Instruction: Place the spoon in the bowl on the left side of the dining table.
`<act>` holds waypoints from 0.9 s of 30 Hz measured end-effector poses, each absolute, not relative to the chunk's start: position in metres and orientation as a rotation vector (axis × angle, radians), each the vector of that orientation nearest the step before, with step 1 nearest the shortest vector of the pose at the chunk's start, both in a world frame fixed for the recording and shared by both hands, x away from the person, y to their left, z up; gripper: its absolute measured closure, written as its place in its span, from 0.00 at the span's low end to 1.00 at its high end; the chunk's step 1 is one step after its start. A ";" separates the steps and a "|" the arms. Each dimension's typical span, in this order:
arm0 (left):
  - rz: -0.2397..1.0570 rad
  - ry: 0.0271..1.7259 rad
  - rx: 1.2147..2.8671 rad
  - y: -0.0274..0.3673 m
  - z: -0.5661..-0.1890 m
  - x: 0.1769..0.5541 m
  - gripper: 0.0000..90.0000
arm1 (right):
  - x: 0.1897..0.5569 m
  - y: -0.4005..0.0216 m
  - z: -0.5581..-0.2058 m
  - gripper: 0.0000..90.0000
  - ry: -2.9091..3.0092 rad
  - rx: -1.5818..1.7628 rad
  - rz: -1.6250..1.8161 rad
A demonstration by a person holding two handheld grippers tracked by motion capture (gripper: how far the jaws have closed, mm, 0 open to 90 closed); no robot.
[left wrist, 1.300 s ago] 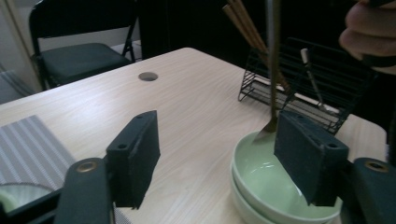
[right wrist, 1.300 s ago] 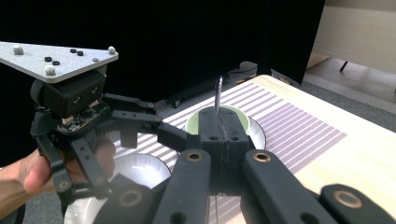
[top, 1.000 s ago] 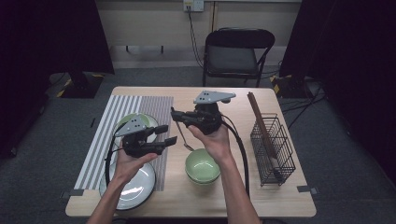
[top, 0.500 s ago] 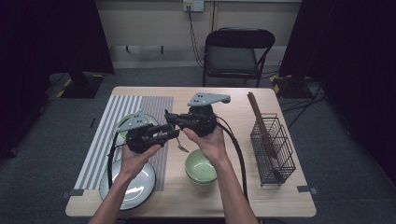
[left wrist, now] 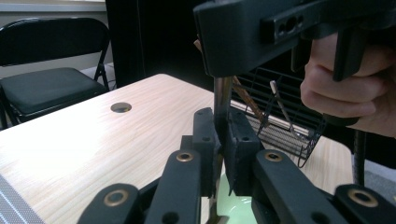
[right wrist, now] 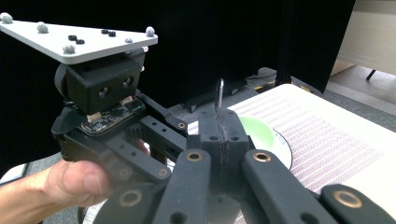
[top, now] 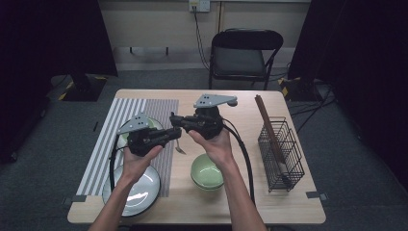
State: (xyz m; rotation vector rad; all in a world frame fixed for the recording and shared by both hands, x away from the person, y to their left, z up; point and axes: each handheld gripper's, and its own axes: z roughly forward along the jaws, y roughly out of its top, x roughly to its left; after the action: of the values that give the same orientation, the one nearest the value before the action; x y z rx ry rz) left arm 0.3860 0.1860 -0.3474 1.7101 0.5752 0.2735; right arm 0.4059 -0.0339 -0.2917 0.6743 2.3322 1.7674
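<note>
A metal spoon [top: 179, 146] hangs above the table between my two grippers, which face each other. My right gripper [top: 174, 119] is shut on its handle, whose tip [right wrist: 218, 95] sticks up past the jaws [right wrist: 219, 126]. My left gripper [top: 176, 133] comes in from the left; its jaws have just been closing. In the left gripper view its pads [left wrist: 219, 126] press on the spoon's handle [left wrist: 222, 100] just below the right gripper's body [left wrist: 280, 28].
Under the grippers a green bowl [top: 207, 171] stands on the wooden table [top: 231, 207]. A white plate [top: 132, 190] and a green dish [top: 155, 124] sit on the striped mat [top: 108, 139]. A wire basket [top: 281, 149] with brown sticks [top: 266, 117] stands at the right.
The left gripper's jaws stood wide apart and have closed onto the spoon's handle. Both hands have kept their place, and the right gripper still grips the spoon.
</note>
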 end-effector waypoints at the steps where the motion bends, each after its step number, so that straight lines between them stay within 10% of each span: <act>1: 0.272 0.573 1.711 0.186 -0.348 0.386 0.94 | 0.406 -0.034 -0.292 1.00 2.333 0.674 1.767; 27: 0.334 0.623 1.734 0.205 -0.345 0.391 1.00 | 0.404 -0.048 -0.298 0.75 2.320 0.667 1.798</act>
State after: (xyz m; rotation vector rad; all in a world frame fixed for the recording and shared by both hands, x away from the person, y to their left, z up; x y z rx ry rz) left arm 0.3912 0.2052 -0.3451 1.7342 0.6232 0.3341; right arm 0.4040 -0.0478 -0.2979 0.6669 2.3199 1.7981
